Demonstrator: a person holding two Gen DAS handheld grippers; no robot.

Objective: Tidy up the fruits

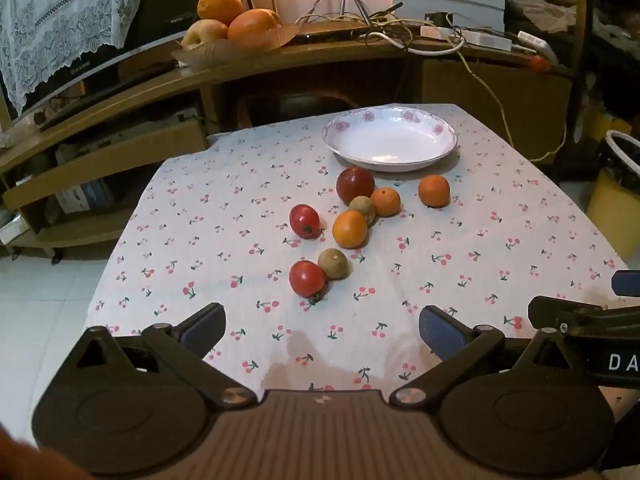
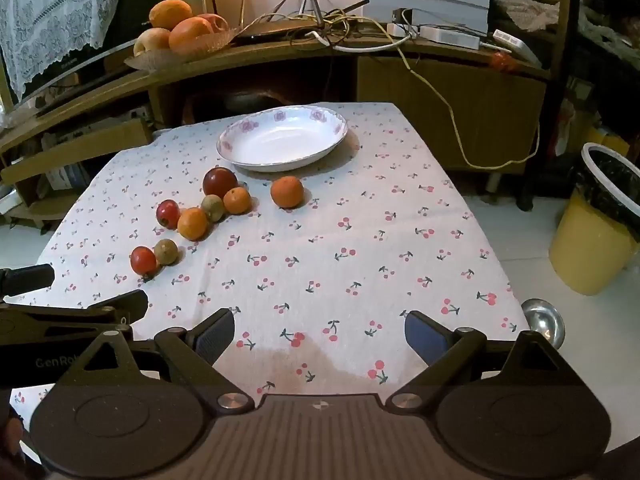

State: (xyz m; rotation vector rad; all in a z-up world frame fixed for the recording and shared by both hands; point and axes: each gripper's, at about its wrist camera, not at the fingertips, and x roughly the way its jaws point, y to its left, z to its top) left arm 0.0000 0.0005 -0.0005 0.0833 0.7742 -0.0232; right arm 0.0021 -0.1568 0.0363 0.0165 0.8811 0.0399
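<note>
Several fruits lie loose on the cherry-print tablecloth point(image 1: 200, 240): a dark red apple point(image 1: 355, 185), two red tomatoes point(image 1: 305, 221) point(image 1: 307, 278), oranges point(image 1: 349, 229) point(image 1: 386, 201) point(image 1: 434, 190) and two brownish fruits point(image 1: 334, 264) point(image 1: 363, 209). An empty white floral plate point(image 1: 390, 138) stands behind them; it also shows in the right wrist view point(image 2: 282, 138). My left gripper point(image 1: 322, 328) is open and empty near the front edge, the nearest tomato just ahead. My right gripper point(image 2: 320, 334) is open and empty, to the right of the fruits point(image 2: 192, 223).
A wooden shelf point(image 1: 280, 60) behind the table holds a basket of large fruit point(image 1: 224, 24) and tangled cables point(image 1: 400, 28). A yellow bin point(image 2: 596, 232) stands on the floor to the right. A metal bowl point(image 2: 544, 320) lies by the table's right edge.
</note>
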